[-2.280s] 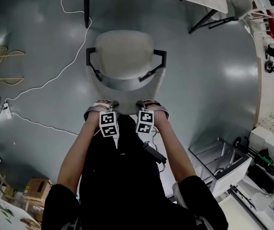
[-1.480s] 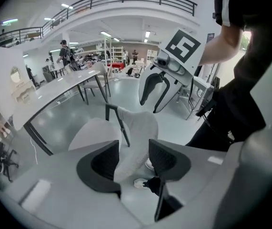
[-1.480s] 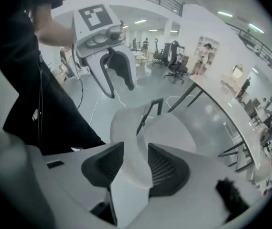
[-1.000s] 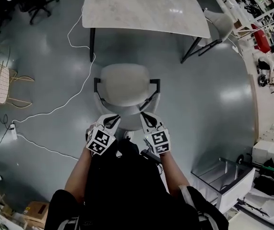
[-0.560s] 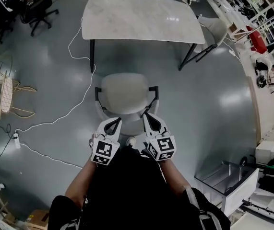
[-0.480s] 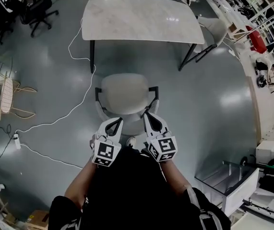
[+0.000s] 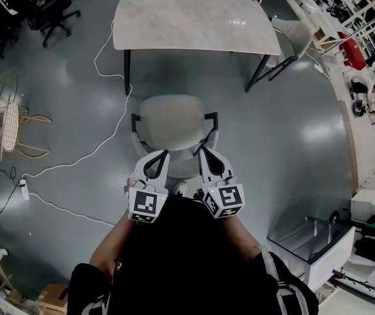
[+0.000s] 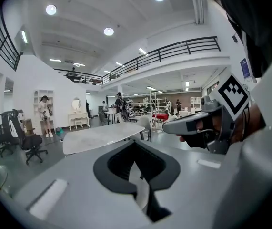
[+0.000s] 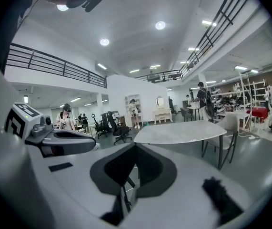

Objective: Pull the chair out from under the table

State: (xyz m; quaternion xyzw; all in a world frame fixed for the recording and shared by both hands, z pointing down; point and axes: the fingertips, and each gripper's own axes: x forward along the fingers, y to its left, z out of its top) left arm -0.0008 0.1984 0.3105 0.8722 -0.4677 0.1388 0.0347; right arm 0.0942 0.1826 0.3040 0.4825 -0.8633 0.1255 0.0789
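The pale upholstered chair with dark armrests stands on the grey floor, free of the white marble table behind it. My left gripper and right gripper hover side by side over the chair's backrest, apart from it, both shut and holding nothing. In the left gripper view the shut left gripper points at the table, with the right gripper beside it. The right gripper view has the shut right gripper low in the middle, the table beyond, and the left gripper alongside.
A white cable runs across the floor left of the chair to a power strip. A gold wire chair stands far left. A second pale chair sits at the table's right end. A white cabinet stands lower right.
Both grippers have come off the chair's backrest and risen, tilting towards level. The left jaws have closed fully. The chair stays where it stood, out from the table.
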